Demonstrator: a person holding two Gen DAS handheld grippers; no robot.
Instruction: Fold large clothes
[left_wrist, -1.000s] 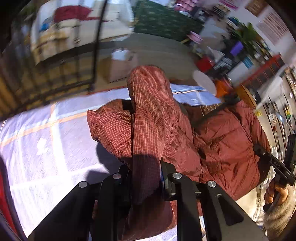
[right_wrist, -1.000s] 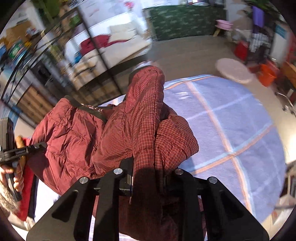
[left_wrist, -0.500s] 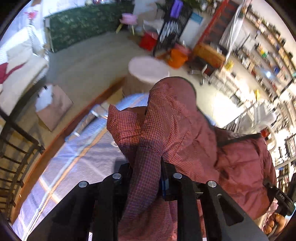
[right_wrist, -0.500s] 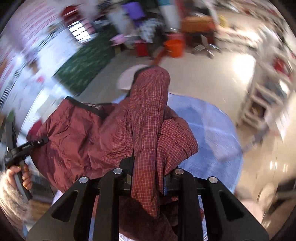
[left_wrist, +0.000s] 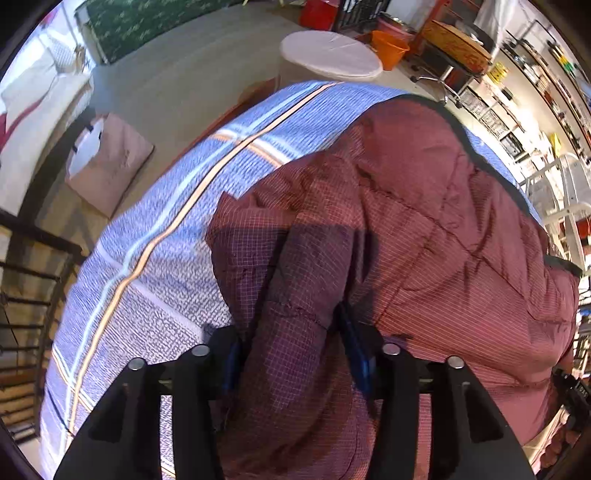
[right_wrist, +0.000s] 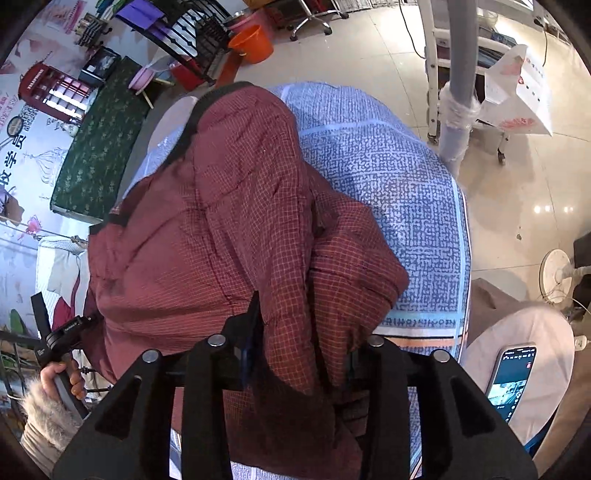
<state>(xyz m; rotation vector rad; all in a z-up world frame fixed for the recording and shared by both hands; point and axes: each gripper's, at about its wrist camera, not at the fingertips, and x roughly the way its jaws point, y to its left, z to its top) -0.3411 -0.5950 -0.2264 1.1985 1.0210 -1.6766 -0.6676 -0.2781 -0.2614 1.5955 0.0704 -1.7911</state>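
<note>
A large dark red checked padded jacket (left_wrist: 424, 221) lies bunched on a blue patterned sheet (left_wrist: 166, 229). My left gripper (left_wrist: 295, 354) is shut on a thick fold of the jacket, which fills the gap between its fingers. My right gripper (right_wrist: 303, 354) is shut on another fold of the same jacket (right_wrist: 229, 206), over the blue sheet (right_wrist: 388, 158). The fingertips of both grippers are hidden by fabric. The left gripper's handle and the hand holding it show at the lower left of the right wrist view (right_wrist: 59, 354).
A round white stool (left_wrist: 332, 55) and an orange bucket (left_wrist: 389, 46) stand beyond the sheet's far edge. A phone (right_wrist: 511, 380) lies on a pale cushion at the right. A grey wrapped pole (right_wrist: 460, 85) and a white cart stand on the tiled floor.
Both grippers have swung round with the jacket and come down toward the sheet. The raised sleeve folds have dropped, and the jacket now lies broader and flatter over the sheet.
</note>
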